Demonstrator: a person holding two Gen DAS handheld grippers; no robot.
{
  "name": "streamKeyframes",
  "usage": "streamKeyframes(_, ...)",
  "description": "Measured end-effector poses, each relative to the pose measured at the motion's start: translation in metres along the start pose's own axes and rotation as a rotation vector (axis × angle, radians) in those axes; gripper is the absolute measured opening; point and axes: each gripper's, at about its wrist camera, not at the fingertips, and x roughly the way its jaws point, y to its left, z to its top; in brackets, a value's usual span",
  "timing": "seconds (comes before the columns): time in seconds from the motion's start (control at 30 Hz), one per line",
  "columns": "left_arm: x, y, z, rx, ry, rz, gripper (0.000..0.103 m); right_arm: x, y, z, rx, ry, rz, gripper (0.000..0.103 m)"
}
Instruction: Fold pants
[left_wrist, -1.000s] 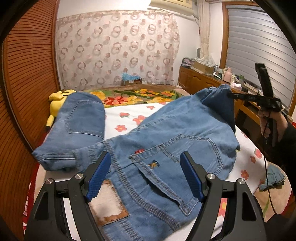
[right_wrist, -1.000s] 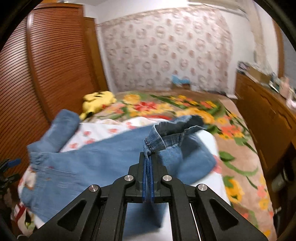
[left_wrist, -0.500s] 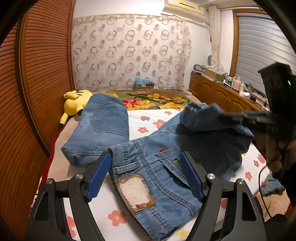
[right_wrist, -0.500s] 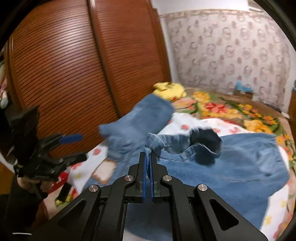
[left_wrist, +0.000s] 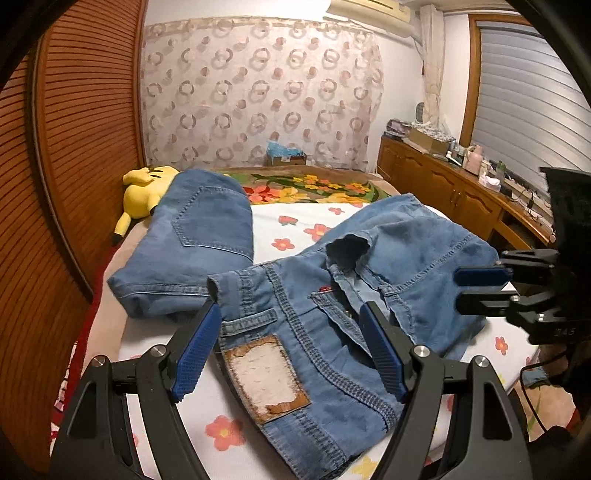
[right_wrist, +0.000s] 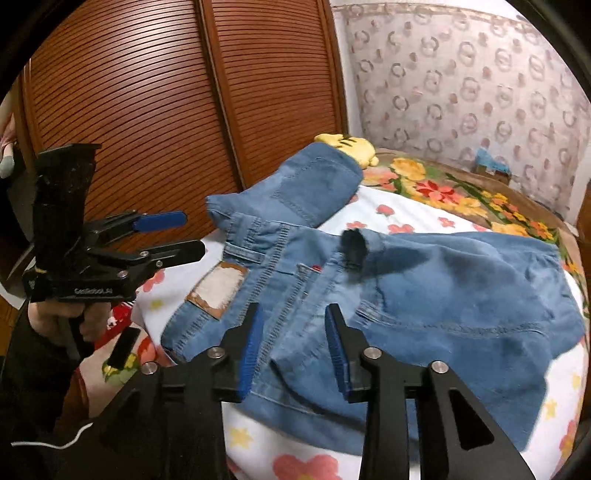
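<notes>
The left gripper (left_wrist: 290, 345) hung with its blue pads spread wide, holding nothing. The right gripper (right_wrist: 295, 343) hung likewise, parted and empty, off to the left gripper's right.

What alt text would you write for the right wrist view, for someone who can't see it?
Blue jeans lie partly folded on a flowered bed, waistband patch up. The open right gripper hovers over them, holding nothing. The left gripper, also open, is at the left before a wooden slatted wardrobe; a yellow plush toy lies beyond the jeans.
</notes>
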Motion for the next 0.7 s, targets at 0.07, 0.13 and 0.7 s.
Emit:
streamKeyframes(0.07, 0.006, -0.005, 0.002, 0.008, 0.007, -0.01, 0.078, -0.008, -0.002, -0.005, 0.001, -0.008, -0.029, 0.04)
streamKeyframes(0.13, 0.014, -0.01, 0.004, 0.014, 0.015, -0.026, 0.078, -0.011, -0.007, -0.011, 0.012, -0.014, -0.067, 0.04)
streamKeyframes(0.7, 0.086, -0.062, 0.04, 0.106, 0.115, -0.161, 0.057, -0.007, -0.025, -0.054, 0.176, -0.047, -0.313, 0.052)
